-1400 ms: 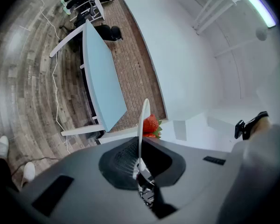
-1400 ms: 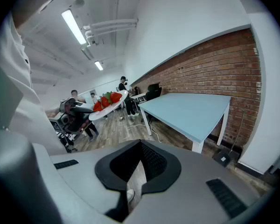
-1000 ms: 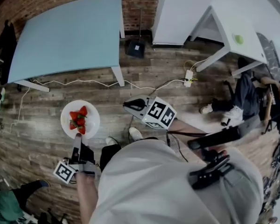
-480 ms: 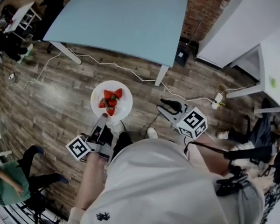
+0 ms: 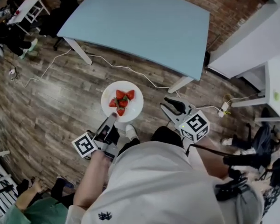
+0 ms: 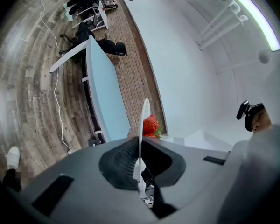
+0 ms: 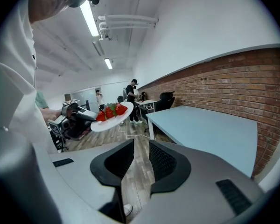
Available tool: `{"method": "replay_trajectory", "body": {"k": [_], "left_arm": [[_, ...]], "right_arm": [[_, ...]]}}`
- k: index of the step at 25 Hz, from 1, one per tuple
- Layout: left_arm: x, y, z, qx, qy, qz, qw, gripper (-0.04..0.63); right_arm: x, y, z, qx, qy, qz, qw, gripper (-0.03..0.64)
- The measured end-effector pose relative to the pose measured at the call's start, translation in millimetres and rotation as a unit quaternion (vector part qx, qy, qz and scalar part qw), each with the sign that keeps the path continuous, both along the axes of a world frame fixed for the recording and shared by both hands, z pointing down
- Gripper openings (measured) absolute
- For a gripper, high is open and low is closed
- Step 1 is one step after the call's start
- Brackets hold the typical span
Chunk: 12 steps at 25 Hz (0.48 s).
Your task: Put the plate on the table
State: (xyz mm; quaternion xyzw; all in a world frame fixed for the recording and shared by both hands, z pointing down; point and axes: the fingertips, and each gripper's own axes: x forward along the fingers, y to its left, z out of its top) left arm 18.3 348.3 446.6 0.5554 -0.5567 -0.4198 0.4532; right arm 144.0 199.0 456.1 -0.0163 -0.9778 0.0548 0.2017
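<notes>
A white plate (image 5: 130, 112) with several strawberries (image 5: 122, 100) hangs level above the wooden floor, short of the light-blue table (image 5: 144, 22). My left gripper (image 5: 112, 119) is shut on the plate's near rim. In the left gripper view the plate (image 6: 143, 120) runs edge-on between the jaws, with a strawberry (image 6: 150, 124) behind it. My right gripper (image 5: 170, 107) floats to the plate's right, open and holding nothing. In the right gripper view my right gripper (image 7: 141, 157) faces the table (image 7: 210, 129), with the plate (image 7: 123, 114) and the left gripper (image 7: 79, 118) up at its left.
White desks (image 5: 252, 45) stand at the right, one close to the table's right corner. A white cable (image 5: 126, 68) and a power strip (image 5: 222, 109) lie on the floor. Chairs and people (image 5: 9, 31) are at the far left, and a person in green (image 5: 32, 209) at bottom left.
The plate and both grippers have come nearer the blue table, which now fills the upper middle. The right gripper's jaws have parted. The left grip on the plate is unchanged.
</notes>
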Motion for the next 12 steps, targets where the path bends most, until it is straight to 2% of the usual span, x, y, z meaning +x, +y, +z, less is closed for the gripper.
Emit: {"method": "replay_trajectory", "body": {"k": [5, 9, 12], "left_arm": [[-37, 5, 13, -0.001, 0.010, 0.010, 0.9999, 0.011], [-63, -17, 20, 0.000, 0.016, 0.015, 0.9998, 0.011], [-84, -52, 23, -0.006, 0.013, 0.024, 0.9996, 0.011]], "right_arm": [[-35, 12, 0, 0.008, 0.010, 0.004, 1.000, 0.091], [-50, -10, 2, 0.008, 0.018, 0.019, 1.000, 0.091], [-67, -44, 4, 0.004, 0.010, 0.040, 0.999, 0.166]]}}
